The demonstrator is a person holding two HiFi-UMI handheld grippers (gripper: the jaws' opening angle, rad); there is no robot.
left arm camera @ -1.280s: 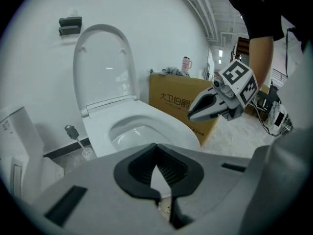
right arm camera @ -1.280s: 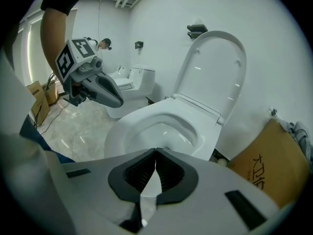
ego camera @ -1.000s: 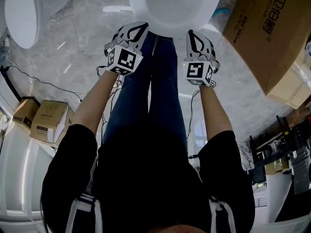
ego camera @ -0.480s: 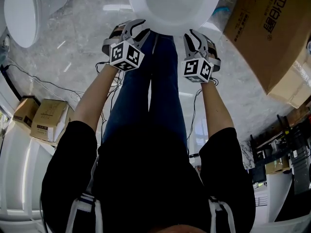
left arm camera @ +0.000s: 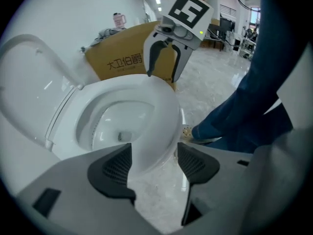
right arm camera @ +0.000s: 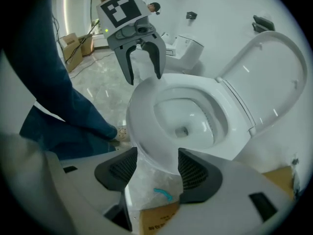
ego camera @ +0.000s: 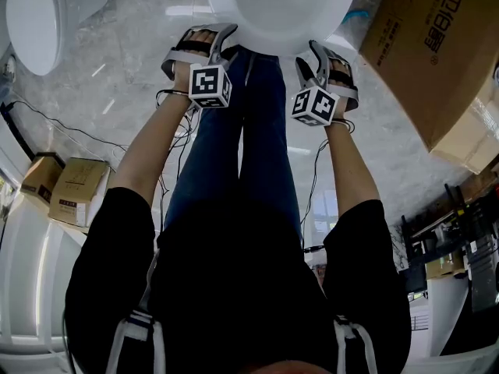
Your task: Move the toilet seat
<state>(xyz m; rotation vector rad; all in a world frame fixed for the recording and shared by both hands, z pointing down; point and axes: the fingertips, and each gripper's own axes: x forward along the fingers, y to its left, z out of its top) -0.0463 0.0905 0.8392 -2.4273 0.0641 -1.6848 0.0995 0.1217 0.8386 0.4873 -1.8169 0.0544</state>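
Observation:
A white toilet stands ahead of me with its lid [left arm camera: 29, 77] raised and the seat ring [left arm camera: 159, 111] lying on the bowl. My left gripper [left arm camera: 154, 165] is open, and its jaws have just been opening. The seat's front rim shows in the gap between its pads, which stand clear of it. My right gripper [right arm camera: 156, 170] is open too, its jaws also just opened, astride the seat rim [right arm camera: 144, 121] a little further along. In the head view the left gripper [ego camera: 201, 39] and right gripper [ego camera: 327, 62] flank the seat's front edge [ego camera: 281, 41].
A large cardboard box [ego camera: 437, 53] leans right beside the toilet. A second toilet [ego camera: 35, 22] stands at the far left. Small cartons [ego camera: 74, 193] and cables [ego camera: 62, 135] lie on the marble floor. The person's jeans-clad legs [ego camera: 249, 146] stand directly before the bowl.
Both grippers rolled at the wrist and sank toward the toilet's front rim. Their jaws went from shut to wide open.

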